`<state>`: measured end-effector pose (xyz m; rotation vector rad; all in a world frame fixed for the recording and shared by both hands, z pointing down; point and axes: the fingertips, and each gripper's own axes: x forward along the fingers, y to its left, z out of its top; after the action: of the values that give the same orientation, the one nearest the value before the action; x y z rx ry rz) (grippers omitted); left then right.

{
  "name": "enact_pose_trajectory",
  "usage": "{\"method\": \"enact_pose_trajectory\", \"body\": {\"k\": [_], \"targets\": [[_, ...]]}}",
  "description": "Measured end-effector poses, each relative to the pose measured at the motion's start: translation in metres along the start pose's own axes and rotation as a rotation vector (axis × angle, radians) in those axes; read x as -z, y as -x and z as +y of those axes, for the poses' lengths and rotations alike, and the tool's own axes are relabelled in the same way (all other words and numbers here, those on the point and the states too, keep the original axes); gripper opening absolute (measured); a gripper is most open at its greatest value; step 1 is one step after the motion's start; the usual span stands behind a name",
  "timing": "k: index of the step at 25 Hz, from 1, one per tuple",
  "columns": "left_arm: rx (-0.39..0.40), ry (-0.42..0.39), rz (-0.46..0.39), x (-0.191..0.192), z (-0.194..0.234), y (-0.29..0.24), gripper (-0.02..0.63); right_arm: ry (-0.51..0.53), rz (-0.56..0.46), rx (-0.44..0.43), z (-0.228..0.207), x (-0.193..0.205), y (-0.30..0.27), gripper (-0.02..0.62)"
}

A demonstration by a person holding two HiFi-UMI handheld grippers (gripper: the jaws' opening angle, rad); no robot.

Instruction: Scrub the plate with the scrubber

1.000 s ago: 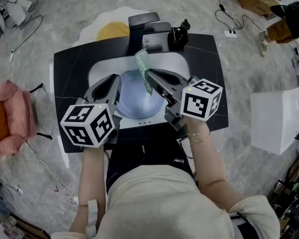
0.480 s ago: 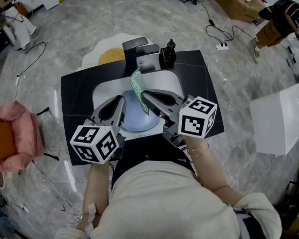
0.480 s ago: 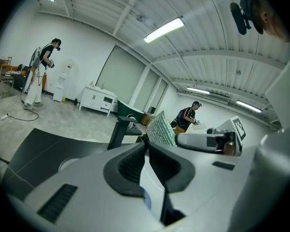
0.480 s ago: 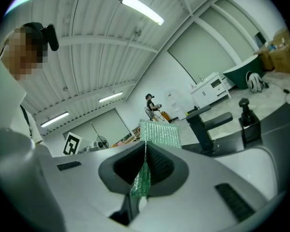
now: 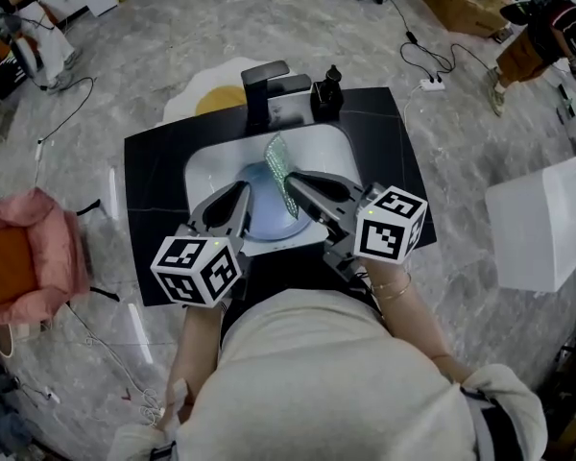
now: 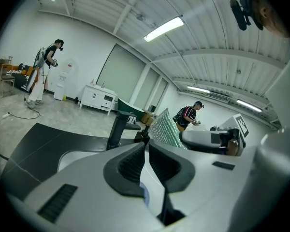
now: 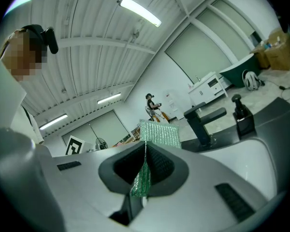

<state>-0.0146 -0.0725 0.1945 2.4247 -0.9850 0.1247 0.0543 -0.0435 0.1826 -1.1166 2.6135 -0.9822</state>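
- A pale blue glass plate lies over the white sink basin, between the two grippers a person holds out in front of them.
- The left gripper has its jaws pressed almost together on the plate's left rim. In the left gripper view, the thin pale edge of the plate runs up between the ribbed pads of that gripper.
- A green mesh scrubber stands upright just above the far side of the plate, pinched in the jaws of the right gripper.
- In the right gripper view, the jaws of that gripper are closed on the scrubber. Its broad upper part rises past the tips, and a narrow tail hangs down behind them.
- Seen from the left gripper, the scrubber rises just beyond the jaw tips.
- The sink is set into a black table. A black square tap and a black pump dispenser stand at the sink's far edge.
- The table stands on a grey marbled floor. A pink padded seat is off to the left and a white box off to the right, both well apart from it.
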Motion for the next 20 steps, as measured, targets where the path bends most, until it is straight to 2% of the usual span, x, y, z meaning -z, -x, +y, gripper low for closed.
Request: {"method": "enact_pose_trajectory", "body": {"k": [5,20], "targets": [[0.013,0.002,0.044,0.012,0.004,0.001,0.04,-0.022,0.005,0.022,-0.007,0.007,0.006,0.023],[0.053,-0.008,0.062,0.019,-0.007,-0.006,0.04,-0.023,0.034,0.026,-0.006,0.017,0.003,0.022]]}}
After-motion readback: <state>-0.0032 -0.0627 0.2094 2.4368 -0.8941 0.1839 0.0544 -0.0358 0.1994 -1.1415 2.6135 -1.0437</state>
